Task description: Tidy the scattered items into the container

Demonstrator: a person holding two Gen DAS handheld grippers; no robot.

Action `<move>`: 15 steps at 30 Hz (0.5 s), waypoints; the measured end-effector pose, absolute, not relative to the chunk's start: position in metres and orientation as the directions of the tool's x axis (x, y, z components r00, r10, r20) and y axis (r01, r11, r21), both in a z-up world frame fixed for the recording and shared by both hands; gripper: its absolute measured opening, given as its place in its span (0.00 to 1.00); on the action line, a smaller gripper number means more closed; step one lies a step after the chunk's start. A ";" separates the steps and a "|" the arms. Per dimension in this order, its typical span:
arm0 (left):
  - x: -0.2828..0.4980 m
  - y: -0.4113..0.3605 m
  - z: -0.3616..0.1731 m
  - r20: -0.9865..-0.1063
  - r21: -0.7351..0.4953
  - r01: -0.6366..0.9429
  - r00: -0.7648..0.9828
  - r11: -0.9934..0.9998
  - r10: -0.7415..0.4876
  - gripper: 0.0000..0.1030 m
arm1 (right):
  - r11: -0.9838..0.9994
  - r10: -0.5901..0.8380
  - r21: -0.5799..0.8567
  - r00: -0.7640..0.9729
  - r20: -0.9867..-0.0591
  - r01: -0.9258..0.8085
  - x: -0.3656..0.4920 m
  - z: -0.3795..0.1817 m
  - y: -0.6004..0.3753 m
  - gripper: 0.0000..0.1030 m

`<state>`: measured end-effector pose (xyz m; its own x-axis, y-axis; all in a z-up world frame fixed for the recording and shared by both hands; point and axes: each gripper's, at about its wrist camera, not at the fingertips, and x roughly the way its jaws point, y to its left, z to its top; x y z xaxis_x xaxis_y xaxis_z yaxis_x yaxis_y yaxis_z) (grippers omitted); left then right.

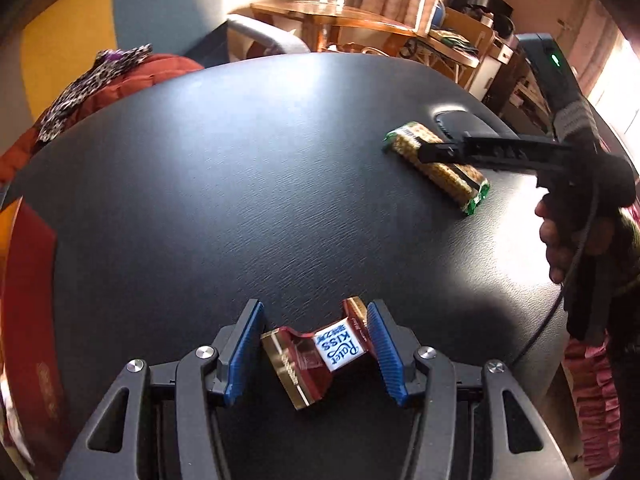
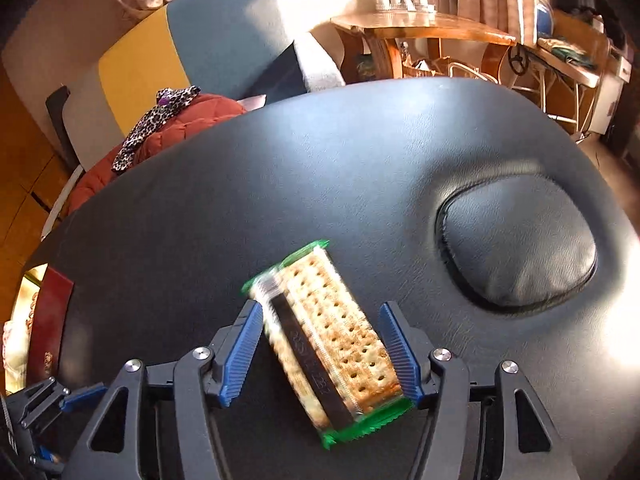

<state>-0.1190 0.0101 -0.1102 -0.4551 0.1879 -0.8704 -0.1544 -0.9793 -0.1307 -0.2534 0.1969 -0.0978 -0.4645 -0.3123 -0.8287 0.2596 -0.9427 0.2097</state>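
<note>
A dark red candy packet (image 1: 316, 354) with a white "Kiss" label lies on the black padded table (image 1: 240, 184) between the blue pads of my open left gripper (image 1: 316, 350); the pads stand beside it, touching its ends or very near. A cracker pack (image 2: 328, 336) with green ends lies between the pads of my open right gripper (image 2: 324, 344). The left wrist view shows the cracker pack (image 1: 438, 164) at the far right with the right gripper (image 1: 436, 152) over it. A dark red box (image 1: 28, 280) sits at the table's left edge, also in the right wrist view (image 2: 50, 316).
An oval padded inset (image 2: 516, 240) lies in the table right of the crackers. A red jacket (image 2: 168, 136) with a leopard-print cloth (image 2: 160, 120) lies past the far left edge. Wooden furniture (image 2: 420, 28) stands behind the table.
</note>
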 end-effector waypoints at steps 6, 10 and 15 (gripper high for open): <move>-0.090 -0.018 -0.098 -0.858 -0.152 -0.091 -0.481 -0.984 0.177 0.53 | -0.943 -0.295 0.168 -0.486 -0.822 0.288 -0.213 -0.094 0.180 0.59; -0.068 -0.035 -0.089 -0.850 -0.163 -0.061 -0.498 -0.985 0.172 0.53 | -0.921 -0.350 0.174 -0.541 -0.765 0.349 -0.182 -0.069 0.160 0.59; -0.037 -0.047 -0.077 -0.838 -0.180 -0.044 -0.516 -0.983 0.177 0.53 | -0.791 -0.543 0.307 -0.376 -0.751 0.529 -0.164 -0.070 0.106 0.59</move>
